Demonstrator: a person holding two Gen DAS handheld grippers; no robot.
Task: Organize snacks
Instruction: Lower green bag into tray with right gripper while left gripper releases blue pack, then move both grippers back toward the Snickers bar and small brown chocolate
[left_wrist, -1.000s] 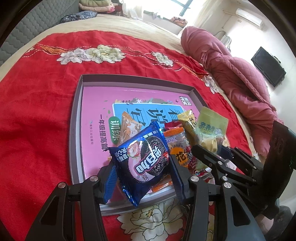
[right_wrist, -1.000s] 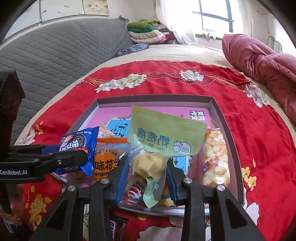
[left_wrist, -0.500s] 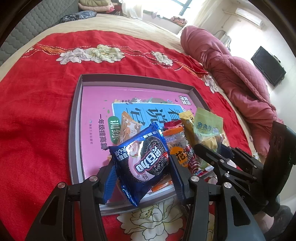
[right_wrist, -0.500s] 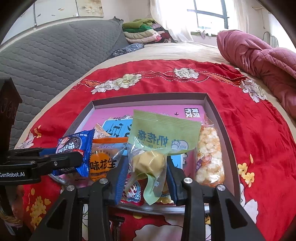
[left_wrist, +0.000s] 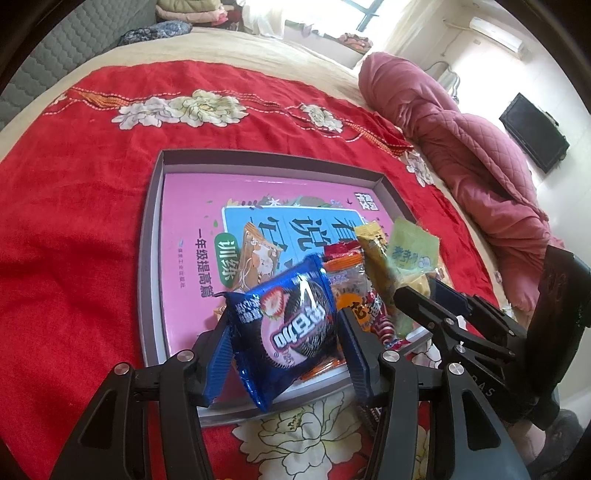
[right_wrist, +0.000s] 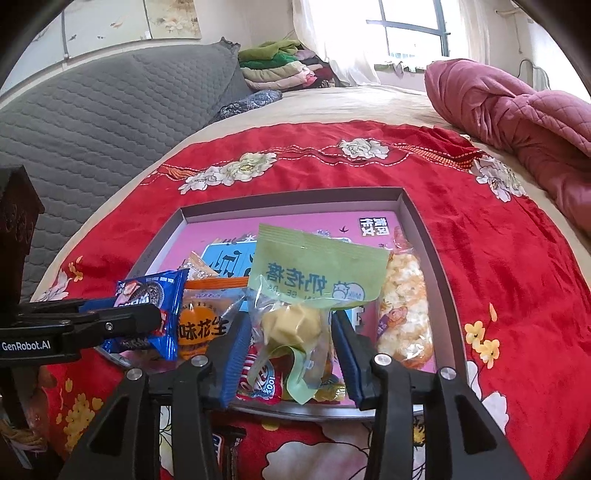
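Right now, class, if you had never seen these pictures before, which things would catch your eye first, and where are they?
A blue cookie packet sits between the fingers of the left gripper, over the near edge of the grey tray. To its right, a green-topped candy bag stands between the right gripper's jaws, which have just been opening. All this lies on a red flowered bedspread.

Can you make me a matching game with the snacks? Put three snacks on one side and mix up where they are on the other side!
Snacks:
1. blue cookie packet
2. green milk candy bag
3. puffed rice cracker pack

Places:
A. lying in the grey tray, near its right wall
B. between the left claw's blue pads
C. between the right claw's blue pads

Pairs: 1-B, 2-C, 3-A
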